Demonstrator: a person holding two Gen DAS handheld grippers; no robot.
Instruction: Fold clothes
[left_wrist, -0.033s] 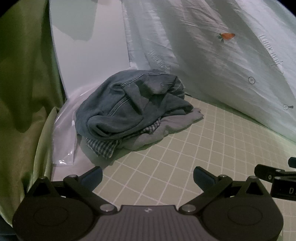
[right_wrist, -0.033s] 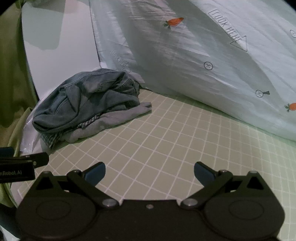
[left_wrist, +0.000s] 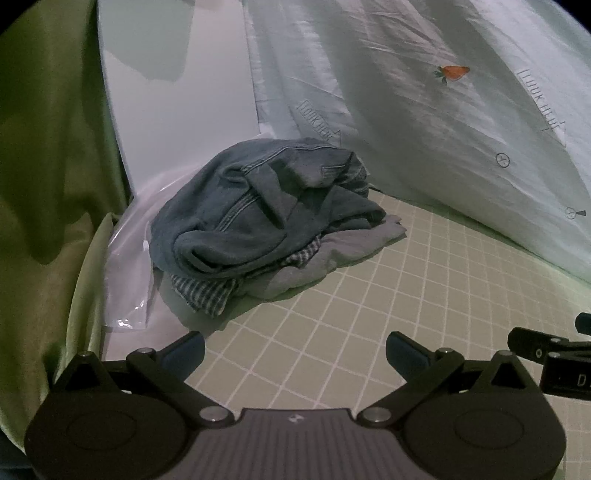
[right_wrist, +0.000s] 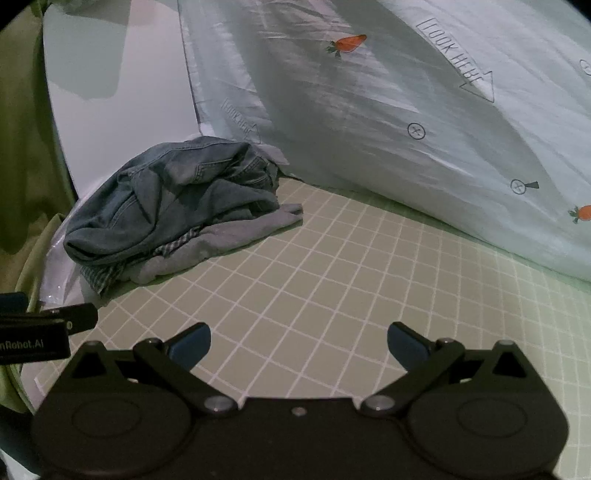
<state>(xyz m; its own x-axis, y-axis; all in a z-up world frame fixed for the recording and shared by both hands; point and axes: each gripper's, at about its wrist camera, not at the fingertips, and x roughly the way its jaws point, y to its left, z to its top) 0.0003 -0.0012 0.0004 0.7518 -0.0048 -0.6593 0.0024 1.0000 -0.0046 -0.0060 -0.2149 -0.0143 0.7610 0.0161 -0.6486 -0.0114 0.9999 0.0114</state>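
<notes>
A pale blue carrot-printed bedsheet drapes behind a green grid-patterned mat. At the mat's far left corner, crumpled blue denim jeans top a heap over a grey garment and checked cloth. The left gripper and right gripper hover well short of the heap, jaws spread wide, holding nothing.

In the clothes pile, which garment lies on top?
The blue denim garment lies on top, crumpled over the others. A checked piece and a plain grey one only peek out beneath it.
</notes>
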